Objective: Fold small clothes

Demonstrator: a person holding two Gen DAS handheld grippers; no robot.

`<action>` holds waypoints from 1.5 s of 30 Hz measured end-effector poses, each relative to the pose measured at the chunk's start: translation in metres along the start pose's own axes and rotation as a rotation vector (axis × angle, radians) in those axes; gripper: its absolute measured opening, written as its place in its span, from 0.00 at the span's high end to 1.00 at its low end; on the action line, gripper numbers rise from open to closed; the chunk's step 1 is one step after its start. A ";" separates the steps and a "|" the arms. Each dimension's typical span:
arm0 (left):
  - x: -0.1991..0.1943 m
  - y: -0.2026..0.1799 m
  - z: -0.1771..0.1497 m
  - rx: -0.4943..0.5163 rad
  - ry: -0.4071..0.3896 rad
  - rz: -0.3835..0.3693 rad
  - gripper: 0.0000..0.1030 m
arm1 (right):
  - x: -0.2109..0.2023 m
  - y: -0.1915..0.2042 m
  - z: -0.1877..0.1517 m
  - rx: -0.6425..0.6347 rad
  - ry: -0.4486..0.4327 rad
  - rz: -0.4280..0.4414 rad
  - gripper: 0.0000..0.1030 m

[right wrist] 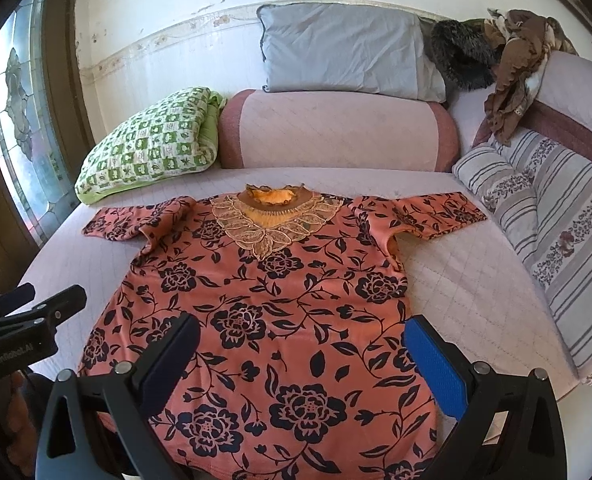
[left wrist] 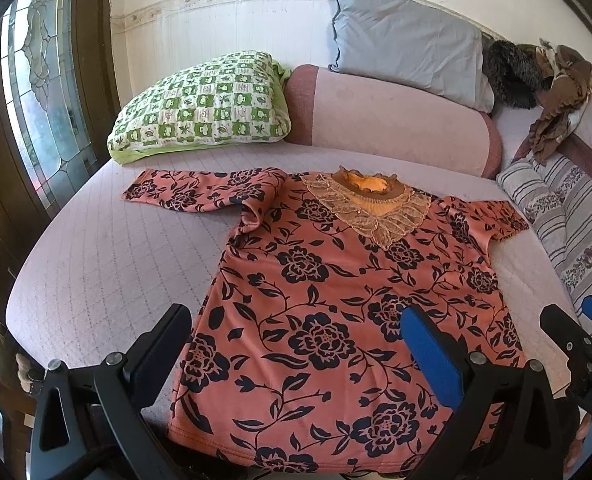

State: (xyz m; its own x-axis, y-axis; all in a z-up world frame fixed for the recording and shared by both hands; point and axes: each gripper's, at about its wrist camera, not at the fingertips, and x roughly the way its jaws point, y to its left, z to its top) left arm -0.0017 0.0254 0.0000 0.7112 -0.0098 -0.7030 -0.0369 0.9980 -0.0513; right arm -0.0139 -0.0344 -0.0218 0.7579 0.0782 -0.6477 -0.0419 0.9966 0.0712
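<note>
An orange top with dark flowers point(left wrist: 336, 300) point(right wrist: 272, 312) lies flat and face up on the pale quilted bed, its lace collar point(left wrist: 366, 204) point(right wrist: 274, 216) toward the far side. Both sleeves spread sideways, the left sleeve point(left wrist: 200, 192) point(right wrist: 136, 216) and the right sleeve point(right wrist: 424, 212). My left gripper point(left wrist: 296, 332) hovers open over the hem's left half. My right gripper point(right wrist: 300, 344) hovers open over the hem's right half, nothing between its fingers. The right gripper's tips also show at the right edge of the left wrist view point(left wrist: 576, 320). The left gripper shows at the left of the right wrist view point(right wrist: 44, 300).
A green checked pillow point(left wrist: 200, 104) point(right wrist: 148, 144), a pink bolster point(left wrist: 396, 120) point(right wrist: 336, 128) and a grey-blue pillow point(left wrist: 404, 44) point(right wrist: 344, 48) line the far side. Striped cushions point(left wrist: 568, 216) point(right wrist: 556, 232) and a brown clothes heap point(right wrist: 512, 64) sit right. A stained-glass window point(left wrist: 40, 92) is left.
</note>
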 end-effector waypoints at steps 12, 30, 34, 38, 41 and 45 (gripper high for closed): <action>-0.001 0.004 0.000 -0.016 0.000 -0.001 0.00 | -0.001 -0.006 0.000 0.041 0.009 0.021 0.00; 0.008 0.001 0.005 -0.020 0.005 0.010 0.00 | 0.007 -0.015 0.003 0.057 0.001 0.065 0.00; 0.016 0.002 0.007 -0.030 0.022 0.007 0.00 | 0.011 -0.012 0.009 0.046 -0.004 0.076 0.00; 0.021 -0.001 0.011 -0.020 0.031 0.020 0.00 | 0.015 -0.012 0.018 0.048 0.000 0.090 0.00; 0.024 0.000 0.013 -0.026 0.040 0.023 0.00 | 0.020 -0.007 0.023 0.041 0.011 0.097 0.00; 0.028 0.001 0.014 -0.025 0.051 0.020 0.00 | 0.021 0.000 0.025 0.030 0.005 0.085 0.00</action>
State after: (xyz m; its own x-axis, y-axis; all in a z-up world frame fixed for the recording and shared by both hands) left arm 0.0277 0.0265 -0.0099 0.6736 0.0061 -0.7391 -0.0684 0.9962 -0.0541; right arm 0.0181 -0.0336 -0.0169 0.7494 0.1628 -0.6418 -0.0866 0.9851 0.1488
